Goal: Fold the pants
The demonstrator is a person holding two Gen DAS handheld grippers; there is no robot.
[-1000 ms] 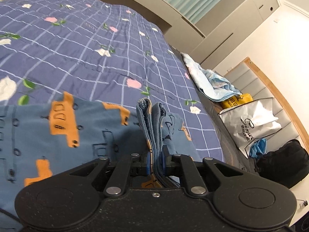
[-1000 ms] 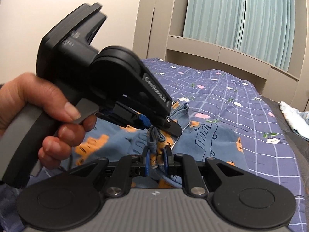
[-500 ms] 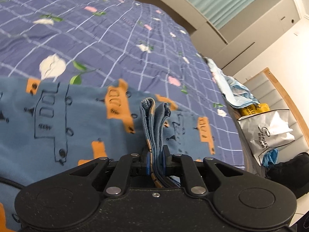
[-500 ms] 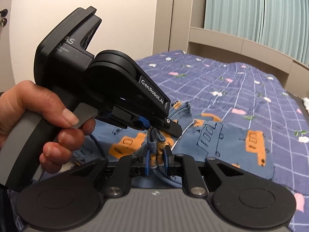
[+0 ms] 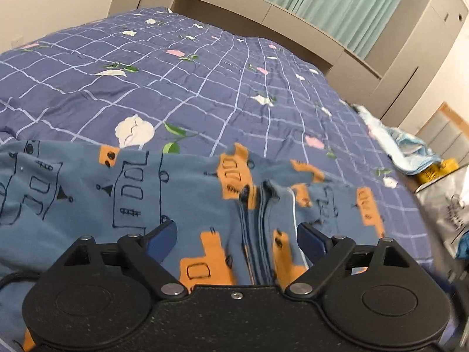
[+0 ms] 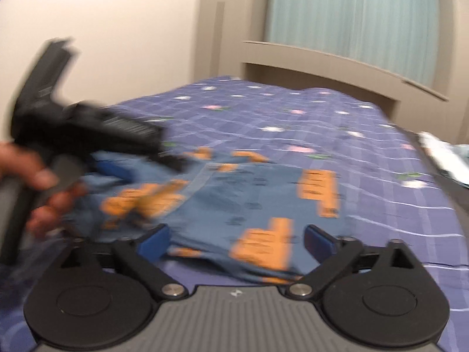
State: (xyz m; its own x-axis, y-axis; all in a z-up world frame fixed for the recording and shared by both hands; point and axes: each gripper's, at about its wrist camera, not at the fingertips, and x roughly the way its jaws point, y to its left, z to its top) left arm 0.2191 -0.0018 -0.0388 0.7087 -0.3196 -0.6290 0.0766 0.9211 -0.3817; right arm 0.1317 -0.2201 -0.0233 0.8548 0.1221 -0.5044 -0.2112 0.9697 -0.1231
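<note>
I'm at the release that ends a fold. My left gripper (image 5: 236,242) is opening, its blue pads (image 5: 162,239) already well apart, and the bunched hem edges of the pants (image 5: 123,205) stand loose between them, touched by neither pad. My right gripper (image 6: 236,239) is opening too, pads wide, with the near edge of the cloth lying between them, apparently free of both pads, though that view is blurred.

The pants lie on the bedspread (image 5: 205,73), at its near end, blue with orange vehicle prints, far from the headboard. From the right wrist view I see the person's hand (image 6: 38,187) carrying the left tool over the pants' left part.

I judge one fold laid down and now let go. Next I would draw both grippers back clear of the cloth without dragging it, then find the new edge for another fold or smooth the ridge that stands up at the hem.
</note>
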